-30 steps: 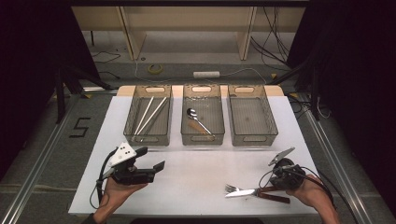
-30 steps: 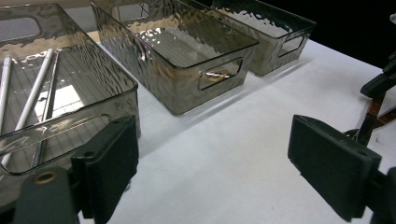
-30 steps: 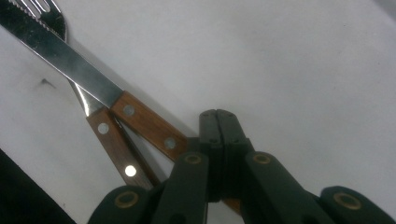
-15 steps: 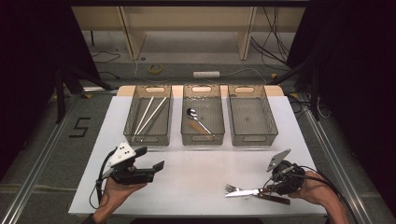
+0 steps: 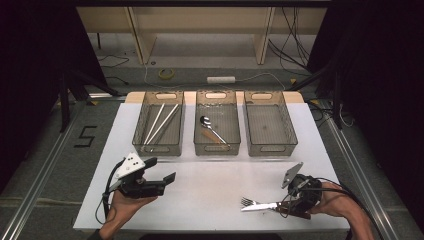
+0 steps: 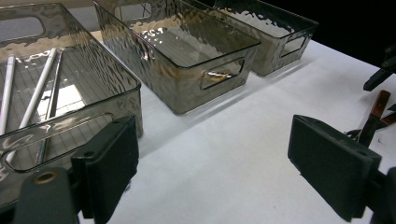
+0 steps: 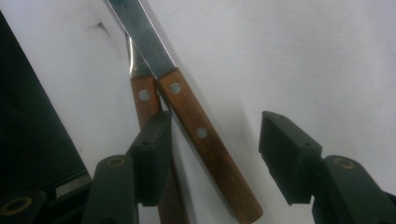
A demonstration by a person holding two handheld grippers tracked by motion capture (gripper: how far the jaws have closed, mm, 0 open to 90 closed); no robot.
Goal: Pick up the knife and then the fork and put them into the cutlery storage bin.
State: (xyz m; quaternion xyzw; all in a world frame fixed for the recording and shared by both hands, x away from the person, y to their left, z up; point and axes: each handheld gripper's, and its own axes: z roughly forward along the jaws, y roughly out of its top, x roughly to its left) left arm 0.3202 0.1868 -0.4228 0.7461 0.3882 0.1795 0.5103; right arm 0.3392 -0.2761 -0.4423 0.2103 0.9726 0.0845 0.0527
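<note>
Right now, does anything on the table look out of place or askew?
Yes. A fork and a knife lie loose at the near right of the table, wooden handles overlapping, outside the three bins. The right hand-held gripper stands open over the knife's handle. The right bin looks empty.

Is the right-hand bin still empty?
Yes, the right-hand bin holds nothing in the high view; the fork lies on the table.

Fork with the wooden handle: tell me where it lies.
The fork lies on the white table at the near right in the high view, beside a knife, just left of the right gripper.
</note>
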